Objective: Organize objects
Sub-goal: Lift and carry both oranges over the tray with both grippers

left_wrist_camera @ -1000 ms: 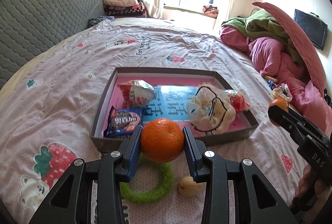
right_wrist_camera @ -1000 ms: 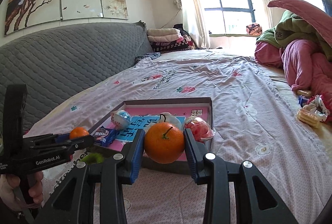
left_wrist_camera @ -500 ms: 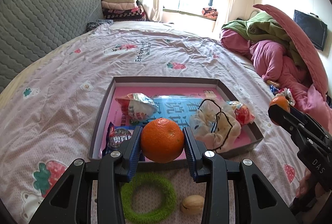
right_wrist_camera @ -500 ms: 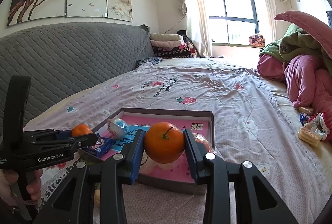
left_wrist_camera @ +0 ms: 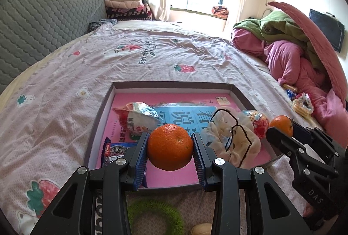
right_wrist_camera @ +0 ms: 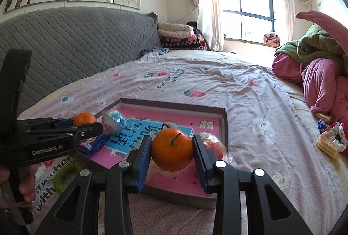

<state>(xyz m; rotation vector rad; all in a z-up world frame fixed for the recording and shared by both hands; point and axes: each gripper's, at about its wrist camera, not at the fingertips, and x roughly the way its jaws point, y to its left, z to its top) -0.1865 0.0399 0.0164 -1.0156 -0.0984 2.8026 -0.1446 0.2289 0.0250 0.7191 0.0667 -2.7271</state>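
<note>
Left wrist view: the left gripper [left_wrist_camera: 170,146] holds an orange [left_wrist_camera: 170,146], its blue-padded fingers [left_wrist_camera: 141,153] pressed on either side of the fruit and partly open to its width. The orange hangs above the near part of a shallow box [left_wrist_camera: 99,124] with a pink floor, which lies on the bed [left_wrist_camera: 65,91]. Inside the box are a snack bag [left_wrist_camera: 139,117], a blue cookie packet [left_wrist_camera: 114,151], a pale cloth pouch [left_wrist_camera: 235,141] and a red wrapped sweet [left_wrist_camera: 260,124]. A green ring [left_wrist_camera: 156,213] and a walnut [left_wrist_camera: 201,229] lie on the bed just before the box. At right, the right gripper [left_wrist_camera: 282,128] carries a second orange [left_wrist_camera: 281,125] beside the box's right wall.

Right wrist view: the right gripper [right_wrist_camera: 171,152] clamps the stemmed second orange [right_wrist_camera: 171,152] between its fingers [right_wrist_camera: 201,162], likewise parted only by the fruit, above the near right part of the box [right_wrist_camera: 224,126]. At left, a hand [right_wrist_camera: 26,187] grips the left gripper [right_wrist_camera: 87,121], which holds its orange [right_wrist_camera: 84,118] over the box's left side. The green ring [right_wrist_camera: 65,174] lies below it on the bed [right_wrist_camera: 250,108].
</note>
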